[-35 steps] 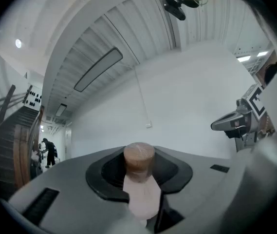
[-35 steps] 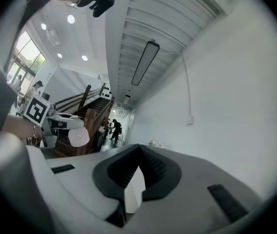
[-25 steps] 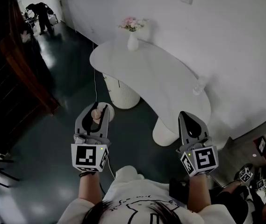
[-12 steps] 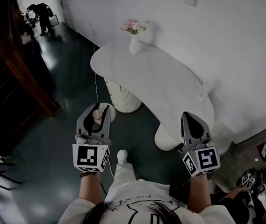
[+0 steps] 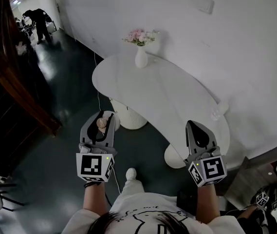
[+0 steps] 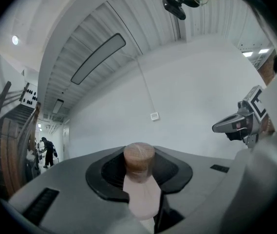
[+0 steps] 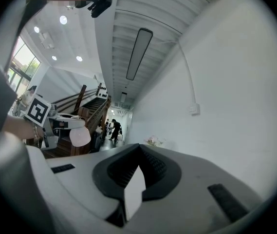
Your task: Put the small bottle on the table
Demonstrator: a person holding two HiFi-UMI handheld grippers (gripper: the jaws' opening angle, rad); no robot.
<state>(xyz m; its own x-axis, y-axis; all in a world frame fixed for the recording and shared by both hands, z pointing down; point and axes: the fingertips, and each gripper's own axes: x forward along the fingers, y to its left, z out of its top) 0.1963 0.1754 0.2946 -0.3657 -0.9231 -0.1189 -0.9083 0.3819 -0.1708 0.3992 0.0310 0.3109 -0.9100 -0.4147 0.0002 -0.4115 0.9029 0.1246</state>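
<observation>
While both grippers are hovering over the dark floor (image 5: pixel 65 130) short of the table (image 5: pixel 172 89), the left gripper (image 5: pixel 101 116) is clamping the small bottle (image 5: pixel 101 124) between half-closed jaws. In the left gripper view the pale bottle body is sitting pinched between the pads and its wooden cap (image 6: pixel 139 156) is poking out beyond them. The right gripper (image 5: pixel 195 125) is carrying nothing, its jaws pressing together to a point.

The white, bean-shaped table is lying at twelve to two o'clock of the grippers, against a white wall (image 5: pixel 255 48). A white vase (image 5: pixel 141 58) of pink flowers (image 5: pixel 139 35) is standing at the tabletop's eleven o'clock end, and a small clear glass (image 5: pixel 219 111) is standing near its four o'clock end.

At one o'clock of the left gripper, a ribbed pedestal (image 5: pixel 127 115) is supporting the table, and a thin cable (image 5: pixel 99 89) is hanging down at its twelve o'clock. A dark wooden staircase (image 5: pixel 11 77) is flanking the floor at nine o'clock, and a distant person (image 5: pixel 37 22) is bending over at eleven o'clock. The wearer's shoe (image 5: pixel 131 173) is showing between the two grippers at six o'clock.
</observation>
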